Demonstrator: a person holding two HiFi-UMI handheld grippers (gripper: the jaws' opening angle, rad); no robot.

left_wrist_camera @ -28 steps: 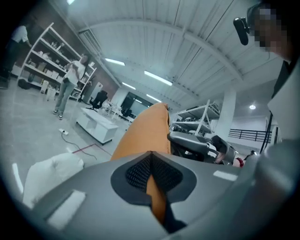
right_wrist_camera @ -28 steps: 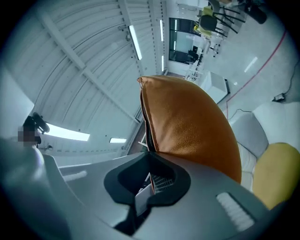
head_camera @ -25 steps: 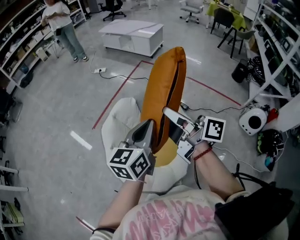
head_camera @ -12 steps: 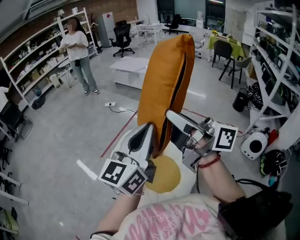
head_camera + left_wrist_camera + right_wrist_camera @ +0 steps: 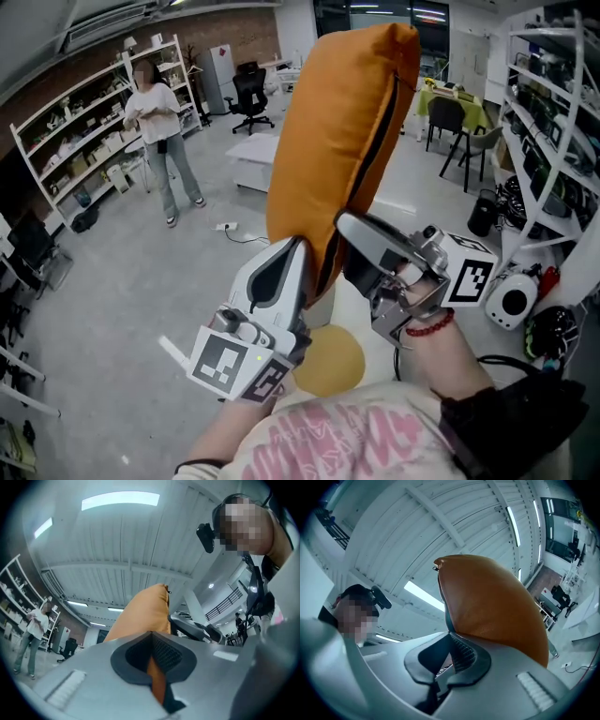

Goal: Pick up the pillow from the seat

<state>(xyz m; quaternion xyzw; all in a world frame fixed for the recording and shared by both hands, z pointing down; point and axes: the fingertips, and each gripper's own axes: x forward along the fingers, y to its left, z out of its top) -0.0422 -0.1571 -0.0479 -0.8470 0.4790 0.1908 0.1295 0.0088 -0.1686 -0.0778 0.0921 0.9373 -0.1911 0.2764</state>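
Note:
An orange pillow point(image 5: 342, 141) stands upright in the air at the middle of the head view, with its dark zipper edge facing right. My left gripper point(image 5: 298, 251) is shut on its lower left edge. A strip of orange fabric point(image 5: 157, 681) shows between the left gripper's pads. My right gripper point(image 5: 352, 230) is shut on the lower right edge. In the right gripper view the pillow point(image 5: 492, 602) rises straight from the closed jaws. Below my hands lies the white seat point(image 5: 352, 309) with a round yellow cushion point(image 5: 328, 361) on it.
A person point(image 5: 159, 122) stands at the back left beside storage shelves point(image 5: 84, 131). A low white table point(image 5: 255, 150) and an office chair point(image 5: 251, 89) are behind the pillow. Metal racks point(image 5: 553, 122) and a white round device point(image 5: 511, 302) line the right side.
Both grippers have lifted the pillow well up off the seat. The pillow now fills more of the head view, which has tilted up to show the far room.

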